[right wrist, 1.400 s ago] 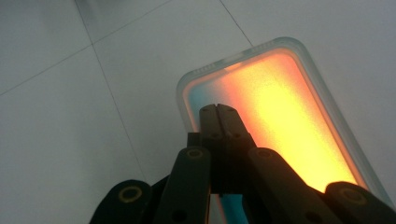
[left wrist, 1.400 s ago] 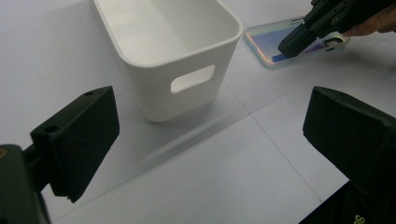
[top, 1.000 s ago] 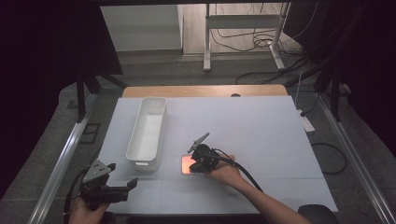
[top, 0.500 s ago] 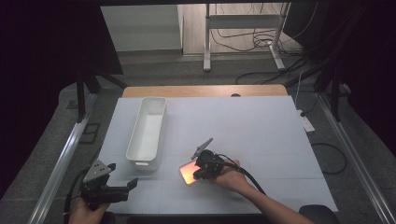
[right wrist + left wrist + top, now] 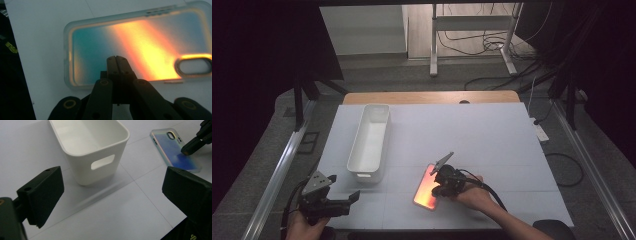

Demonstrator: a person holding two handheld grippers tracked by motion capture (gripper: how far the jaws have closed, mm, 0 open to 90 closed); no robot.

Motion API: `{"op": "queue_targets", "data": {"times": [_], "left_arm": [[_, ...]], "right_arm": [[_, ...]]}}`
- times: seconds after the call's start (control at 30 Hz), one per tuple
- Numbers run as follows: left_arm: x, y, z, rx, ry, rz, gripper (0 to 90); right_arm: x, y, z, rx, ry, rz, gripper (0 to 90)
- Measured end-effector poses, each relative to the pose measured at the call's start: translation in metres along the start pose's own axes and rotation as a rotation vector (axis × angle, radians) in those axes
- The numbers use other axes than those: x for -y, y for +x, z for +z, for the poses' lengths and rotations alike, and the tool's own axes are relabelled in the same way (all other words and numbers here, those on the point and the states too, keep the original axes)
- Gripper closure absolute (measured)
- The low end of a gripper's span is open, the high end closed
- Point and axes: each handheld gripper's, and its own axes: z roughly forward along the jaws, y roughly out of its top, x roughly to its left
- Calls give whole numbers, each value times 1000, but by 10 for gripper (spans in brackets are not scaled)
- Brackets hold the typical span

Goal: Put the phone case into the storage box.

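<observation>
**Closed right gripper over phone case on the table**

At the table's near left corner, the left gripper rests with its jaws spread wide, holding nothing. Just ahead of it stands the white bin, its handle slot facing the gripper. Right of the bin, the iridescent phone case lies flat on the white table. The right gripper has its jaws pressed together, tips over the case's middle, gripping nothing.
</observation>
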Motion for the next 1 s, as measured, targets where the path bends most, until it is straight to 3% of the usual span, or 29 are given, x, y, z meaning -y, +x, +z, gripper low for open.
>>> {"op": "queue_targets", "data": {"times": [0.3,0.73,0.9,1.0], "left_arm": [[0,0,0,-1,1,-1,48],[0,0,0,-1,0,-1,48],[0,0,0,-1,0,0,48],[0,0,0,-1,0,0,48]], "right_arm": [[15,-17,-13,56,4,38,895],[21,-42,-22,120,-4,91,895],[21,-41,-22,133,1,82,894],[21,-38,-29,123,-35,87,874]]}}
